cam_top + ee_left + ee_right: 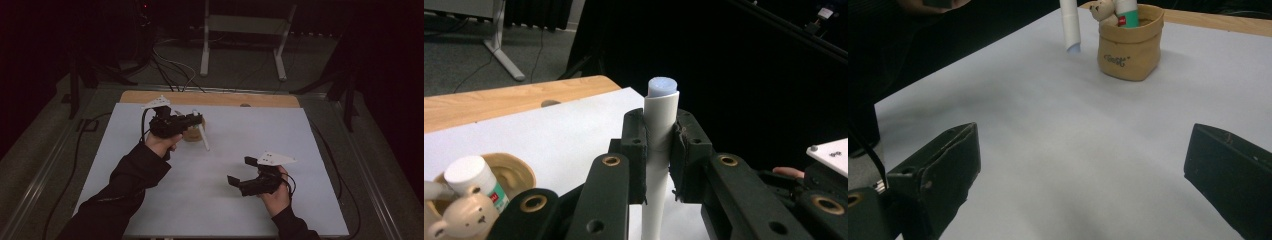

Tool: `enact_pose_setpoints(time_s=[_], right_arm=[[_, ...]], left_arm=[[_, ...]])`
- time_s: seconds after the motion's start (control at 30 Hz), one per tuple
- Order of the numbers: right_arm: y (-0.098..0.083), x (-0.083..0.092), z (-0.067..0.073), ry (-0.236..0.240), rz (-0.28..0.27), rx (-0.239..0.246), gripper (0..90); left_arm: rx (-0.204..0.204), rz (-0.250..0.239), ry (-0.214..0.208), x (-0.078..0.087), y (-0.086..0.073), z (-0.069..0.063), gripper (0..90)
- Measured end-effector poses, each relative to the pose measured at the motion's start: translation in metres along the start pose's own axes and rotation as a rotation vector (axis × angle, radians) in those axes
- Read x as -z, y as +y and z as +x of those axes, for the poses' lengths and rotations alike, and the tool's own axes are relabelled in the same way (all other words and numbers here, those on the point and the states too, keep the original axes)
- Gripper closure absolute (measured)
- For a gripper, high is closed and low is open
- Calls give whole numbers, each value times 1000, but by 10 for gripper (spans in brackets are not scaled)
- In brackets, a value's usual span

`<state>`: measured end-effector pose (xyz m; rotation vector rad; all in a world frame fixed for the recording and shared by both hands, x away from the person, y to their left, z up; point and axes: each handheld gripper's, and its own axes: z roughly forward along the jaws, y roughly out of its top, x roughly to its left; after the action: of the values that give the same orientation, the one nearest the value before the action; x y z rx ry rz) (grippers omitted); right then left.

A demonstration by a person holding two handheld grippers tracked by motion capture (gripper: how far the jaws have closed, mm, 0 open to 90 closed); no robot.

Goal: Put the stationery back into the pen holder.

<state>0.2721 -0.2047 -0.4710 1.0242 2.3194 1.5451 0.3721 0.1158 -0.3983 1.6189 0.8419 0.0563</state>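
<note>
My left gripper (196, 120) is shut on a white tube-shaped pen (203, 136), whose lower end hangs above the white mat. In the left gripper view both pads clamp the white pen (659, 145), and its pale blue cap points up. Just behind the pen stands a tan pouch-like holder (192, 133). The holder (516, 172) carries a white-capped glue stick (473, 177) and a small bear figure (456, 216). My right gripper (239, 172) hovers open over the mat at the front right, nothing between its jaws. From there the holder (1131, 47) and the pen (1070, 27) appear far ahead.
A white mat (220, 200) covers most of the wooden table (210, 97), whose far strip stays bare. Behind the table stands a white metal frame (245, 30), and cables (170, 65) run across the floor. A person's dark sleeve (120, 195) comes in at the lower left.
</note>
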Motion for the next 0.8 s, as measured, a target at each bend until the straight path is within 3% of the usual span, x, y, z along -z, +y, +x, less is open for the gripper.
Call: enact_pose_setpoints(time_s=[0.8], right_arm=[[1, 2, -2, -15, -7, -3, 14]], left_arm=[[-19, -42, 51, -4, 23, 15, 792]])
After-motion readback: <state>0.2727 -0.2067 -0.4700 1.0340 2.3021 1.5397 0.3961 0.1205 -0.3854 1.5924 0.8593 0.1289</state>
